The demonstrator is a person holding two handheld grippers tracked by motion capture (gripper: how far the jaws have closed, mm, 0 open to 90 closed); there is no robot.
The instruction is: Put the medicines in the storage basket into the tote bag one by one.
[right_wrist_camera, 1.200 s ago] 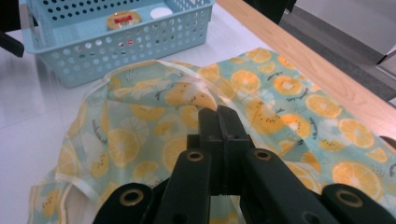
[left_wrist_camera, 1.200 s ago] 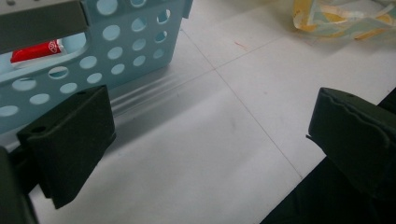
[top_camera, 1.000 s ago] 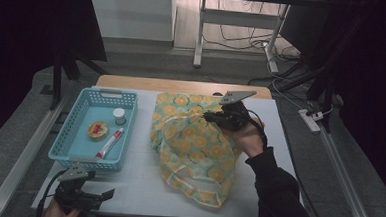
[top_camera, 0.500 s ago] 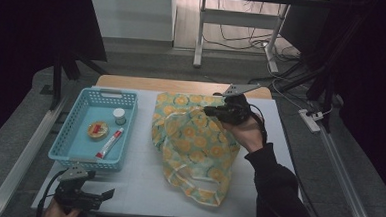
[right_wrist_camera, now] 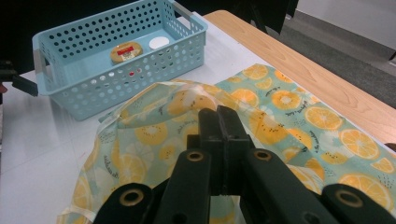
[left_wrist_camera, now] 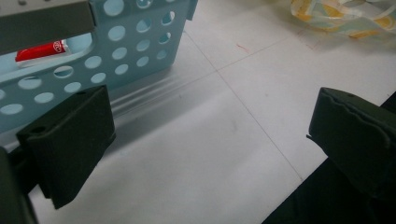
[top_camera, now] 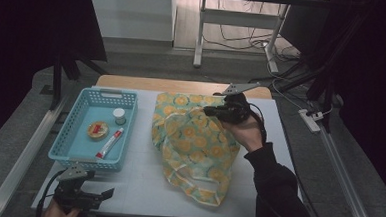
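Note:
A thin bag printed with orange slices (top_camera: 199, 149) lies spread on the white table mat. My right gripper (top_camera: 209, 111) hovers over the bag's far end with its jaws pressed together. In the right gripper view the fabric (right_wrist_camera: 154, 126) tents up to the right gripper's (right_wrist_camera: 217, 112) tips, so it is shut on the bag's top layer. At the near left corner of the table my left gripper (top_camera: 107, 194) is low and open. Bare mat lies between its black jaws in the left gripper view, where the left gripper (left_wrist_camera: 210, 140) holds nothing.
A light blue perforated basket (top_camera: 58, 151) stands left of the bag. It holds a round tin (top_camera: 98, 130), a red and white tube (top_camera: 110, 141) and a small white-capped jar (top_camera: 119, 116). A wooden table edge (top_camera: 182, 85) runs behind the mat.
The right gripper has shifted slightly up and away, drawing the bag's top layer with it. The left gripper has stayed where it was.

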